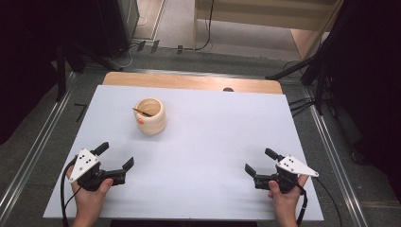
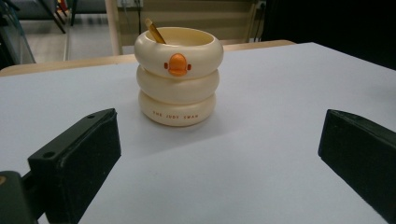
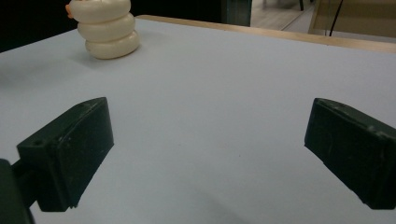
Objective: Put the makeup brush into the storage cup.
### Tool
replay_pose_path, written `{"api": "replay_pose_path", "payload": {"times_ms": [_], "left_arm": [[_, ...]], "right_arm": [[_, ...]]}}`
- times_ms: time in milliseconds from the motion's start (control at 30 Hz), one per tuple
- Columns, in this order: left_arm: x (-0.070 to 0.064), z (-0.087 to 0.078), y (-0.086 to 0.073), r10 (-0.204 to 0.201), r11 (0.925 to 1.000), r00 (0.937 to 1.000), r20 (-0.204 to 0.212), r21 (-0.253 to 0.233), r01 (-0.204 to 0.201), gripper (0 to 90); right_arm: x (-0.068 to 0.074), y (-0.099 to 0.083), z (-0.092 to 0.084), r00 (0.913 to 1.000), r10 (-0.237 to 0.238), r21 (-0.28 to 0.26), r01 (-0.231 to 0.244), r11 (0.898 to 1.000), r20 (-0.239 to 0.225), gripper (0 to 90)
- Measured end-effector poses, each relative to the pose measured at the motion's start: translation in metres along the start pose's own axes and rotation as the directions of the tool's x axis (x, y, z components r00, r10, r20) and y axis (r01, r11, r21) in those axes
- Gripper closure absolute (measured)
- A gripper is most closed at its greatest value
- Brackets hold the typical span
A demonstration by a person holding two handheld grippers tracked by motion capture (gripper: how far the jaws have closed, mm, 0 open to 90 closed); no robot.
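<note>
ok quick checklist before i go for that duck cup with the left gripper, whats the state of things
1. Left gripper open: ok, jaws spread wide in its own view.
2. Right gripper open and out of the way: ok, it sits at the near right of the table, far from the cup.
3. Cup upright: ok, standing flat on the white table.
4. Path from left gripper to cup: ok, bare table between them.
5. Stick in the cup: not ok, it leans past the rim and could shift when gripped.
6. Other contents of the cup: cannot tell.
</note>
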State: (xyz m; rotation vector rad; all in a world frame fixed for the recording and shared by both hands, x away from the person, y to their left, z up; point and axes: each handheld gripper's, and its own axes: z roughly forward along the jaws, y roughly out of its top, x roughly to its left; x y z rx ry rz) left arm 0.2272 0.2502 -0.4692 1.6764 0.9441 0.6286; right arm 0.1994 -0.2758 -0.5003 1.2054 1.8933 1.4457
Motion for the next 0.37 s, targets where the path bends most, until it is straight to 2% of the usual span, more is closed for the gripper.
{"api": "replay_pose_path", "payload": {"times_ms": [200, 267, 367], "left_arm": [[-0.001, -0.0087, -0.0064, -0.009, 0.9999, 1.0, 0.004, 0.005, 0.009, 0.0], [-0.0013, -0.0093, -0.0095, 0.005, 0.9998, 1.0, 0.001, 0.019, -0.005, 0.0], [0.0006, -0.0079, -0.0094, -0.012, 0.9998, 0.9999, 0.004, 0.015, 0.012, 0.0]], "right_arm": [[-0.0004, 0.0, -0.0009, 1.0, 0.001, -0.001, -0.001, 1.0, 0.002, 1.5], [-0.0008, -0.0002, -0.0007, 1.0, -0.001, 0.0, 0.001, 1.0, 0.002, 1.5], [-0.0007, 0.0, -0.0003, 1.0, 0.004, -0.001, -0.004, 1.0, 0.0, 1.2]]}}
